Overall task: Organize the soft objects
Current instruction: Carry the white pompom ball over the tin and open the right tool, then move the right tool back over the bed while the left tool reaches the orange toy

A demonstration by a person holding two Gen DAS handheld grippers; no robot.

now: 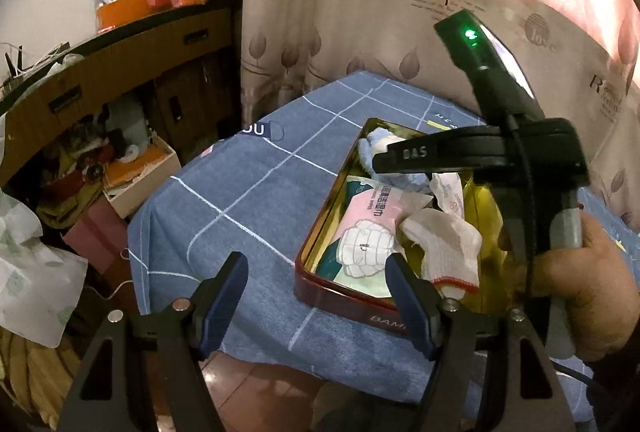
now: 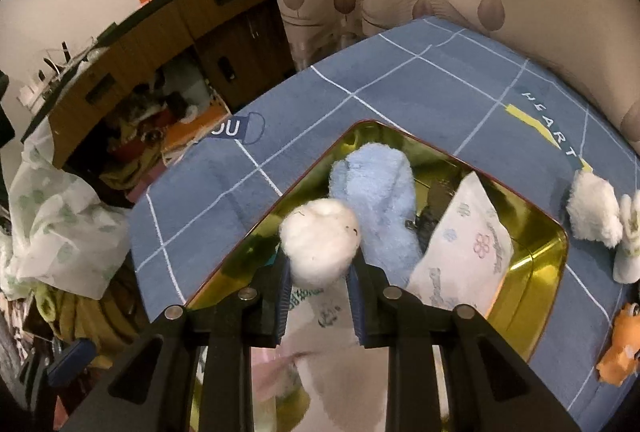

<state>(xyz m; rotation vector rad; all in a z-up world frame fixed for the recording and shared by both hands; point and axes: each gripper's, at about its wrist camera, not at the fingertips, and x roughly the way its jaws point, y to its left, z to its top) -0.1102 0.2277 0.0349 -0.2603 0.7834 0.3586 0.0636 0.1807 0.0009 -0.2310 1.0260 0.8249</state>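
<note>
The red tin [image 1: 352, 306] (gold inside) on the blue cloth [image 1: 240, 200] holds a blue plush [image 2: 376, 192], tissue packs [image 1: 360, 228] and a white glove [image 1: 448, 244]. Above it, the right gripper [image 2: 320, 268] pinches a white pompom [image 2: 320, 244]; the left gripper [image 1: 316, 292] gapes empty.

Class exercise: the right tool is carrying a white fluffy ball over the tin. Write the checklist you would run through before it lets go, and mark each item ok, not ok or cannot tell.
1. White fluffy ball gripped between the right tool pads: ok.
2. Ball above the gold-lined tin, not the blue cloth: ok.
3. Bare floor showing in the tin beneath the ball: cannot tell.
4. Left tool open, empty, clear of the drop: ok.
5. All soft items packed: not ok; a white plush piece lies on the cloth.
</note>
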